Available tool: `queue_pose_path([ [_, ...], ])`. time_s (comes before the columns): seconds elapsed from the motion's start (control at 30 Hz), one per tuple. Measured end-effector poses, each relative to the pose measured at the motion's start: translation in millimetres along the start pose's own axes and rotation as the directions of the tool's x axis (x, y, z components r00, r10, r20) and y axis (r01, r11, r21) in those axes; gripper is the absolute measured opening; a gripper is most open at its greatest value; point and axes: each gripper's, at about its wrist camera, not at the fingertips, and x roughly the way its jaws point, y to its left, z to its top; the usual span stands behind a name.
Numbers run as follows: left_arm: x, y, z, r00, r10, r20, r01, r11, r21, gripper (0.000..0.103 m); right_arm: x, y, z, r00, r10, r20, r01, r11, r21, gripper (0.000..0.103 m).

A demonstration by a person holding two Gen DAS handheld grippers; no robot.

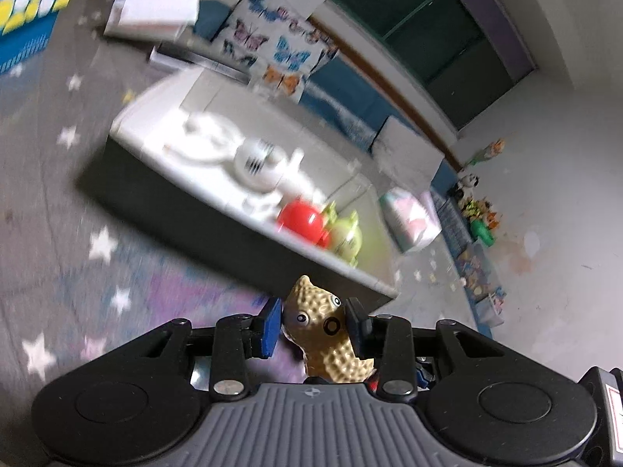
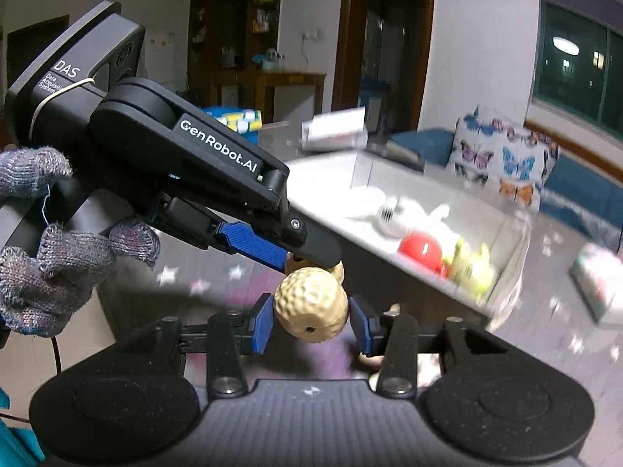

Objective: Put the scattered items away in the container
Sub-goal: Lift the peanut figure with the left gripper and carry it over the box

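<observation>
Peanut toy (image 1: 325, 330): tan, dimpled, with cartoon eyes; it sits between the blue pads of your left tool, raised above the starry rug and just short of the container's near wall. From the right wrist view its rounded end (image 2: 310, 308) faces the camera.
Left tool (image 1: 314, 321): you have it clenched on the peanut toy, one pad against each side. In the right wrist view it reaches in from the upper left, gripped by your gloved hand (image 2: 43, 241).
Right tool (image 2: 311, 321): its pads flank the peanut toy's rounded end; the left pad looks to touch, a slim gap shows at the right pad, so you cannot tell whether it grips.
Container (image 1: 155, 202): dark-walled box with a pale inside, tilted in view and blurred, resting on the rug ahead of both tools.
Inside the container: a red ball (image 1: 300, 218), a yellow-green toy (image 1: 346, 235) beside it, and white items (image 1: 253, 161) too blurred to name.
Rug (image 1: 58, 202): grey and purple with white stars.
Beyond: butterfly-print cushion (image 1: 272, 44) behind the container, a pastel package (image 1: 410, 220) near its right end.
</observation>
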Motion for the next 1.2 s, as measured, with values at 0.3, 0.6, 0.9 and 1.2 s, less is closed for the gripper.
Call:
queue_pose_path([
  [0.3, 7.8, -7.1, 59.3, 0.998, -0.009, 0.065, 0.011, 1.0, -0.028, 0.038, 20.1, -27.0, 50.7, 0.998, -0.006, 0.067, 0.008, 0.999, -0.04, 0.042],
  [0.6, 46.5, 14.1, 95.7, 0.999, 0.031, 0.043, -0.027, 0.996, -0.082, 0.038, 69.8, -57.2, 73.5, 0.999, 0.025, 0.027, -0.025, 1.0, -0.001, 0.042],
  [0.9, 79.0, 34.3, 107.7, 0.997, 0.071, -0.006, -0.072, 0.991, -0.111, 0.038, 109.8, -79.9, 72.7, 0.996, 0.071, -0.058, -0.07, 0.997, 0.032, 0.042],
  [1.2, 100.0, 49.3, 111.1, 0.993, 0.108, -0.041, -0.113, 0.985, -0.13, 0.038, 137.3, -87.7, 74.7, 0.979, 0.115, -0.169, -0.11, 0.993, 0.04, 0.042],
])
